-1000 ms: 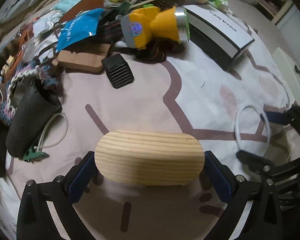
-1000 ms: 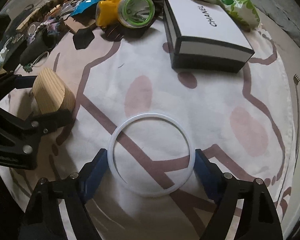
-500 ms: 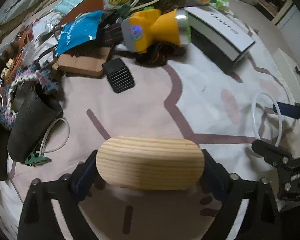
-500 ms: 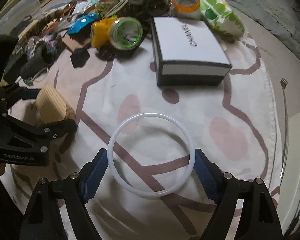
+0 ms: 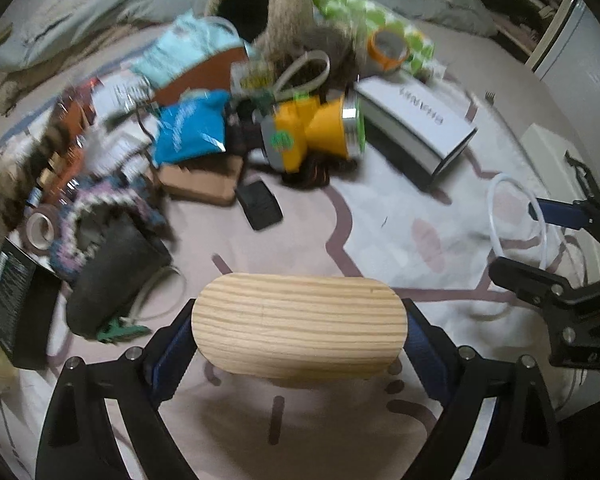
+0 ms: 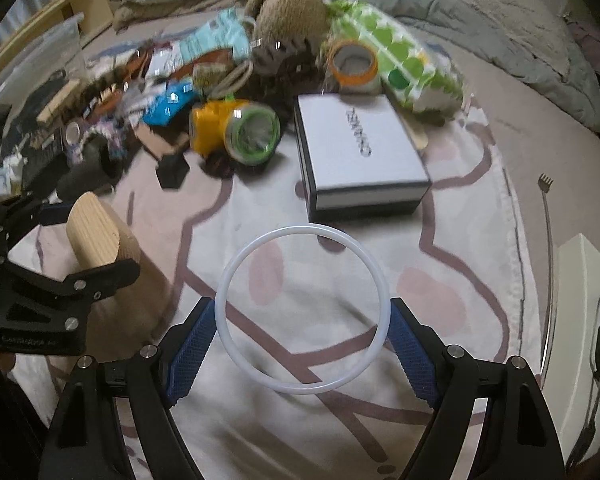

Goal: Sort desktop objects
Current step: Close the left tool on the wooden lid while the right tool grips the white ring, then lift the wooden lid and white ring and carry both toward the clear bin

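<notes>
While the pale cloth (image 6: 440, 264) with its brown line pattern is spreading under everything, one white box (image 6: 360, 148) with black sides is lying flat just beyond the open middle, lettering facing up. One green-dotted pack (image 6: 404, 60) is leaning behind it, and one furry brown heap (image 6: 288, 8) is sitting at the far edge. One yellow headlamp (image 5: 316, 128) is lying on its side left of the box, its green-rimmed lens turned toward the right wrist camera. One blue pouch (image 5: 188, 128) is resting just left of it, one orange tape roll (image 6: 352, 62) is standing behind the box, and one small black ribbed block (image 5: 260, 204) is lying apart in front of the clutter.

One oval wooden block (image 5: 300, 324) is sitting between the blue pads of the left gripper (image 5: 300, 340), which is clamping it by its rounded ends, lifted off the cloth. One thin white ring (image 6: 302, 312) is being held across its width by the right gripper (image 6: 302, 344), pads pressing both sides. Nothing is crowding the open cloth between the two grippers.
</notes>
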Demonstrator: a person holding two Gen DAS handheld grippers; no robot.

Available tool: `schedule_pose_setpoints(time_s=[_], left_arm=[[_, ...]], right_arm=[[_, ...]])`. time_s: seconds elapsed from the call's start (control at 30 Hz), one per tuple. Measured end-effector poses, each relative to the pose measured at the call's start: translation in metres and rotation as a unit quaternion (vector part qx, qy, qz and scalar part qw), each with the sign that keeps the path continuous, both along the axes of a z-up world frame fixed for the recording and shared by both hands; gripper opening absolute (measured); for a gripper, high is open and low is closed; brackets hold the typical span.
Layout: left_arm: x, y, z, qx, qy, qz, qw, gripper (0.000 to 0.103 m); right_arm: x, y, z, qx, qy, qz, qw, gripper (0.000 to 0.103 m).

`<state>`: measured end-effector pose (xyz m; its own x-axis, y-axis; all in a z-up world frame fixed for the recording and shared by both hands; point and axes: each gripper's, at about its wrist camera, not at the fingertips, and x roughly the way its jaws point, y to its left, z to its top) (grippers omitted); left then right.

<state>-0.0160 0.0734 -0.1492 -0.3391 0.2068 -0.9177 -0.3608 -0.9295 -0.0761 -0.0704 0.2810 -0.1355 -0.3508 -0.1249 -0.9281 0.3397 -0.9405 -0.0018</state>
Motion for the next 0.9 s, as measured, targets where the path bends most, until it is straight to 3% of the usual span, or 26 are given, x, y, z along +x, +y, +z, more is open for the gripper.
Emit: schedule_pose_setpoints(time_s=[0.07, 0.23, 0.47, 0.9], left_arm=[[-0.027, 0.027, 0.005, 0.005, 0.02, 0.002, 0.9998, 0.094], [-0.057, 0.029, 0.045, 0.019, 0.067, 0.01, 0.9975, 0.094], [-0.043, 0.002, 0.091, 0.037, 0.122, 0.038, 0.9911, 0.094], [-0.003, -0.047, 0.157, 0.037, 0.204, 0.077, 0.9752, 0.094]], right_arm=[[-0.011, -0.017, 0.003, -0.005, 0.011, -0.001, 1.0, 0.085], [-0.003, -0.021, 0.035, -0.018, 0.046, 0.003, 0.999, 0.085], [0.005, -0.046, 0.076, -0.043, 0.097, 0.013, 0.994, 0.085], [0.023, -0.088, 0.137, -0.092, 0.156, 0.021, 0.983, 0.085]])
